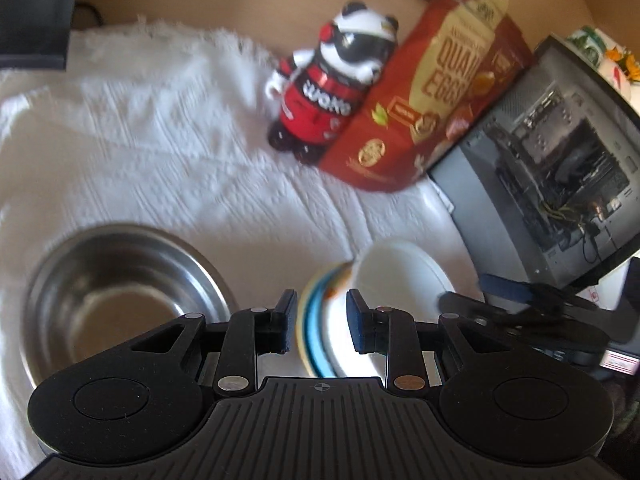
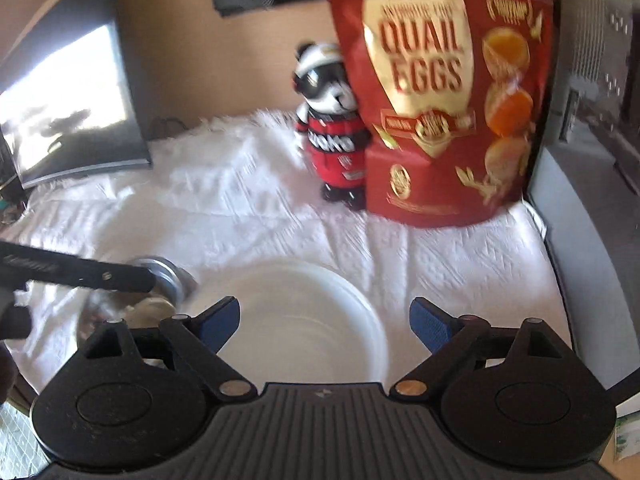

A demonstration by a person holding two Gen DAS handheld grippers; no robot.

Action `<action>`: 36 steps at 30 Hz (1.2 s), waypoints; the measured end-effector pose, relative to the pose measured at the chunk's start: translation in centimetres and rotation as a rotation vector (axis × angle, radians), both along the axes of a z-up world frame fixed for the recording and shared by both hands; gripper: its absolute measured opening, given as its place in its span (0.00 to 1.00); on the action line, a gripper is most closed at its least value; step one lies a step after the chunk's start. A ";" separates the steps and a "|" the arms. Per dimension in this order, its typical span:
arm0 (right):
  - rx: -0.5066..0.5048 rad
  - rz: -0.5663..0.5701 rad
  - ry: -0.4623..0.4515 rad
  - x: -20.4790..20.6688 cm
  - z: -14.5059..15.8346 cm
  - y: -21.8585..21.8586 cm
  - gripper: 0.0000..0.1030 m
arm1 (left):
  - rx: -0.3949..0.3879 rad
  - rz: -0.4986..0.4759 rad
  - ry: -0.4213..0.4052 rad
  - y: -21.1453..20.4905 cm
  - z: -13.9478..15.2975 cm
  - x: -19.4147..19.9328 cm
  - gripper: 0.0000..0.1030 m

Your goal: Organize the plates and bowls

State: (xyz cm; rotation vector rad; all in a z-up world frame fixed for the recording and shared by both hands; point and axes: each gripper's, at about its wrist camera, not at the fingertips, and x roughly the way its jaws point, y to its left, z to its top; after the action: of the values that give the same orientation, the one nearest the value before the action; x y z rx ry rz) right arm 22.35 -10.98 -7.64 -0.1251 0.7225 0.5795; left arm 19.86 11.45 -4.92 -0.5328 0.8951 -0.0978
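On a table covered by a white textured cloth [image 1: 168, 132], a stack of ceramic bowls [image 1: 340, 320] is seen tilted on its side between the pads of the left gripper [image 1: 322, 322]. The pads appear pressed on the stack's white, blue and yellow rims, though blur leaves the contact uncertain. A round stainless-steel bowl [image 1: 120, 296] is found just to the left on the cloth. In the right wrist view, the right gripper [image 2: 324, 322] is held spread wide, nothing being pinched; a white plastic bowl [image 2: 304, 320] is seen below it, upright on the cloth. Behind, a red quail-egg pouch [image 2: 440, 100] is stood upright, touched by a black-and-white panda-shaped bottle [image 2: 332, 132]. An open grey computer case [image 1: 560, 152] is placed at the right.
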 end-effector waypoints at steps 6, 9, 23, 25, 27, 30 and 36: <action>-0.004 0.037 0.156 2.3 -2.8 -1.0 0.90 | 0.072 0.022 0.067 -2.9 -1.1 1.2 0.29; -0.048 0.042 0.167 3.2 -4.3 -0.7 0.90 | 0.142 0.040 0.129 -3.8 -2.2 2.0 0.29; -0.026 0.063 0.387 5.8 -8.4 -0.1 0.89 | 0.022 0.072 0.258 -2.5 -6.2 4.2 0.36; -0.002 0.073 0.407 6.1 -8.4 -0.1 0.89 | 0.021 0.065 0.268 -2.6 -6.5 4.6 0.36; 0.017 0.073 0.433 6.5 -8.4 -0.2 0.89 | 0.011 0.050 0.276 -2.8 -6.7 4.9 0.34; 0.034 0.079 0.482 6.5 -8.8 -0.4 0.89 | -0.023 0.033 0.270 -3.1 -6.8 4.8 0.41; 0.081 0.122 0.534 5.8 -9.2 0.1 0.90 | -0.018 0.032 0.267 -3.5 -6.8 4.9 0.45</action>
State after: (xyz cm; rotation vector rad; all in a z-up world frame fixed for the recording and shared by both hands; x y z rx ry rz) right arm 28.18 -10.85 -16.87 0.0657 1.2128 0.7689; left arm 24.72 7.94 -11.73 -0.5857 1.1464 -0.0057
